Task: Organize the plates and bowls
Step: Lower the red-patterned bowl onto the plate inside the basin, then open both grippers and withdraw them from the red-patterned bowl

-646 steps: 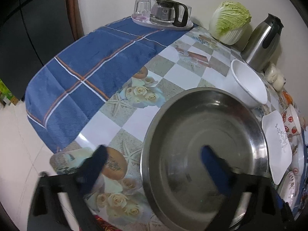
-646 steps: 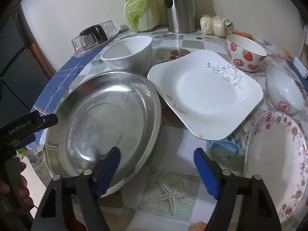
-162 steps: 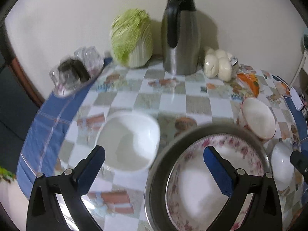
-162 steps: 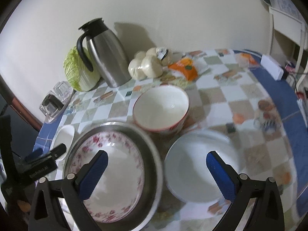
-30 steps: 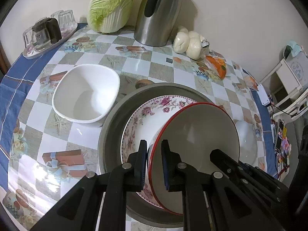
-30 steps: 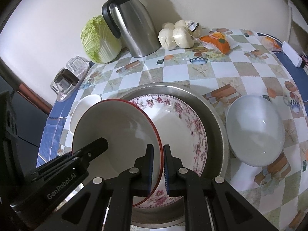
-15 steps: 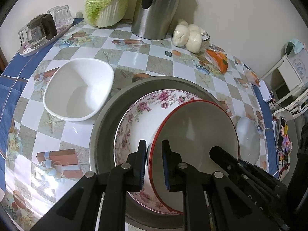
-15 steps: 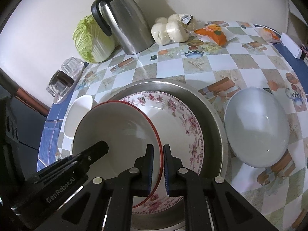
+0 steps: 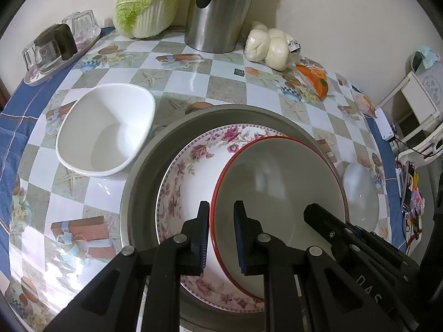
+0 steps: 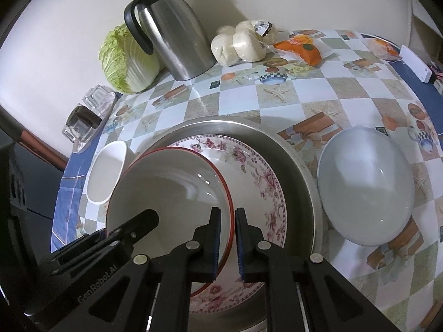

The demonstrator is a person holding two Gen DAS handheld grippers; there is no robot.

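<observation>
A red-rimmed bowl [image 9: 277, 188] [image 10: 166, 193] is over the floral plate [image 9: 191, 166] [image 10: 257, 182], which lies in the steel basin [image 9: 144, 171] [image 10: 301, 171]. I cannot tell whether the bowl touches the plate. My left gripper [image 9: 221, 232] is shut on the bowl's near left rim. The right gripper [image 10: 227, 232] is shut on the opposite rim. Each gripper's black arm shows in the other's view. The bowl hides much of the plate.
A white squarish bowl [image 9: 108, 130] [image 10: 106, 174] sits left of the basin and a pale round bowl [image 10: 365, 188] [image 9: 360, 191] to its right. At the back stand a steel jug [image 10: 174, 36], a cabbage [image 9: 146, 2], buns [image 10: 241, 41] and a glass tray [image 9: 52, 47].
Both grippers keep the same hold on the bowl's rim. The views have drifted only slightly over the table.
</observation>
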